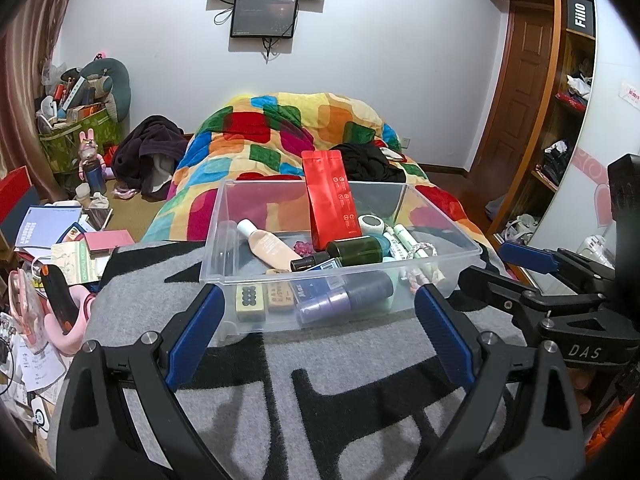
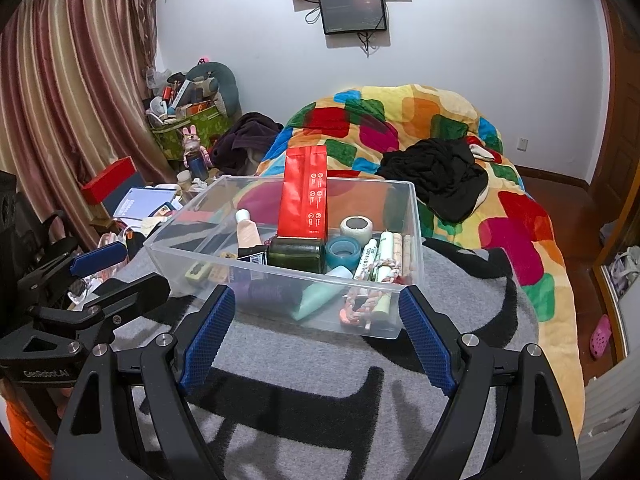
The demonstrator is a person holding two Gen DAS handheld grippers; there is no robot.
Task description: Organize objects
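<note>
Clear plastic bin point(image 1: 224, 280) sits on the grey-and-black blanket point(image 1: 280, 400) of the bed, just beyond both pairs of tongs. Left tongs point(image 1: 316, 316) and right tongs point(image 2: 316, 320) hang released, gripping nothing. Inside the bin, past their tips, lie a dark green bottle point(image 2: 296, 254) and a pale tube point(image 1: 266, 246); farther back stands a red pouch point(image 2: 304, 194).
</note>
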